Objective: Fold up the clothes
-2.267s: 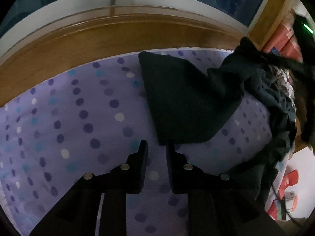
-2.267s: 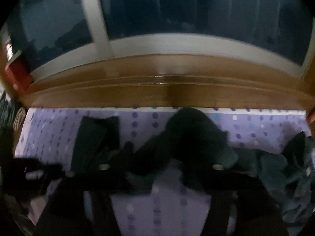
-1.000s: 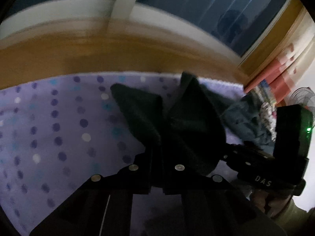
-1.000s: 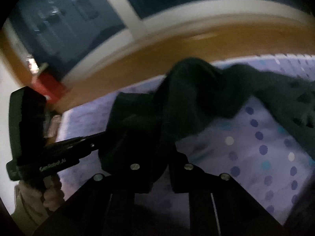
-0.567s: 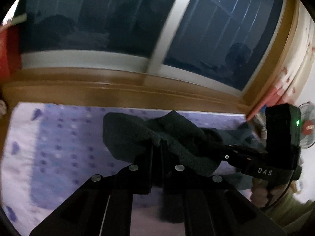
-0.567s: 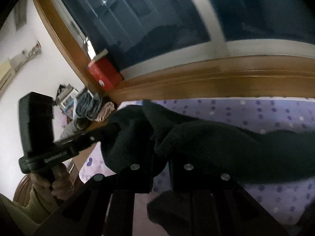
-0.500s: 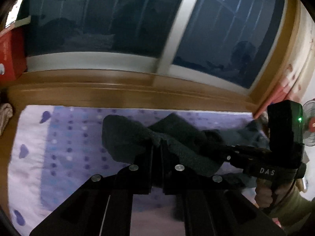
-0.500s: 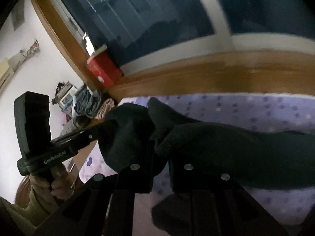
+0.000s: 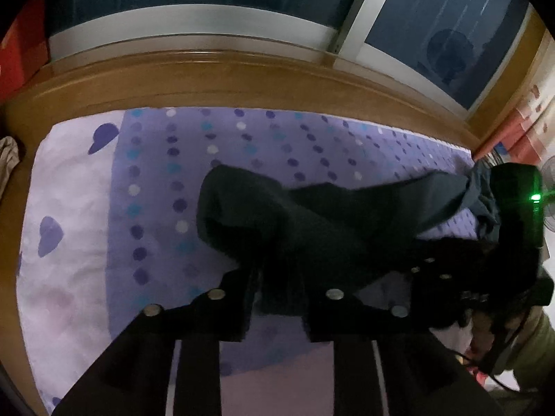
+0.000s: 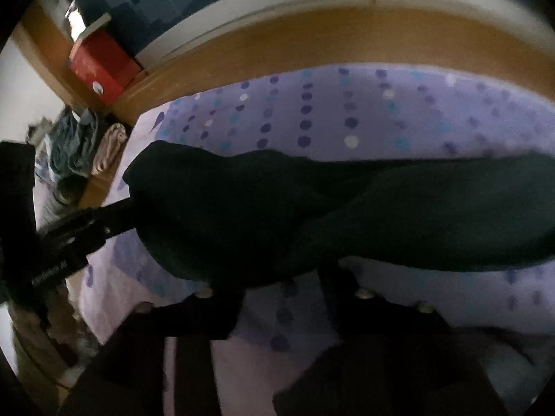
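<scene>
While both jaws open, dark garment slackens between.

A bed is covered with a purple bedsheet printed in rows of dark, blue and white dots; its paler lilac border carries darker heart shapes. A varnished wooden window sill runs along the far side of the bed, curving under a white-framed window with dark glass. A red box stands on the sill at the left end, against the window. Beyond the bed's left edge lie a crumpled bluish cloth and, just beside it, a rolled pinkish striped cloth. At the far right, a small fan shows against a pale wall.
</scene>
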